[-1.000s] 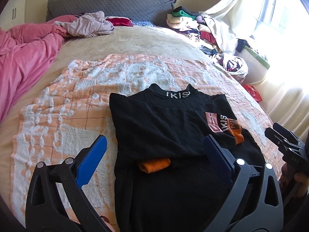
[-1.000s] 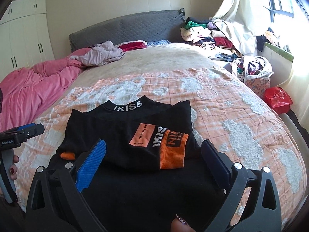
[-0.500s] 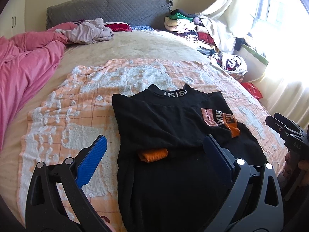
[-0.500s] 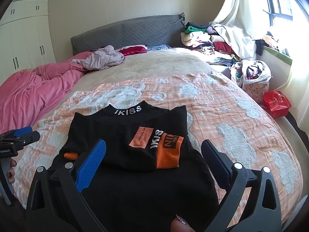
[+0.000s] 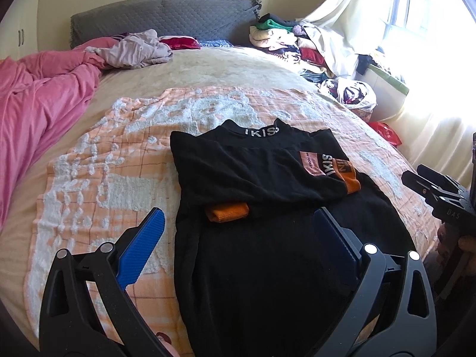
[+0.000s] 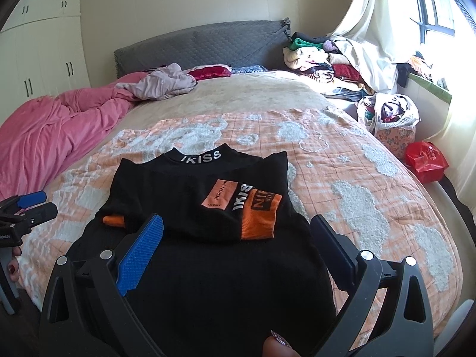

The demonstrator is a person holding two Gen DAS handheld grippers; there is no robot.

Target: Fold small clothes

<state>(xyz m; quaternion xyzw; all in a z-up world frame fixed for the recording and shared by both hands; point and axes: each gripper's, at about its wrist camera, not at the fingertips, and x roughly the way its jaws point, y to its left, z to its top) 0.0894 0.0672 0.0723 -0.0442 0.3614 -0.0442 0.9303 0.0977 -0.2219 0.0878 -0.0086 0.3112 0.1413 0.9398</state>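
A black shirt (image 5: 255, 178) (image 6: 190, 190) with an "IKISS" collar lies flat on the orange-and-white blanket (image 5: 98, 178) (image 6: 357, 184). Both sleeves are folded across its chest, their orange cuffs (image 5: 227, 211) (image 6: 261, 217) showing. My left gripper (image 5: 238, 217) hovers open over the shirt's lower left part, holding nothing. My right gripper (image 6: 238, 223) hovers open over the shirt's lower middle, also empty. Each gripper shows at the edge of the other's view: the right gripper (image 5: 437, 190) and the left gripper (image 6: 26, 211).
A pink duvet (image 5: 35, 101) is bunched along the left side of the bed. A lilac garment (image 5: 134, 49) lies by the grey headboard (image 5: 163, 15). A clothes pile (image 6: 324, 62), a bag of clothes (image 6: 389, 116) and a red bag (image 6: 425, 157) stand to the right.
Both grippers have drawn back and risen slightly, so the shirt looks a little farther off. The shirt has not moved, and both grippers stay open.
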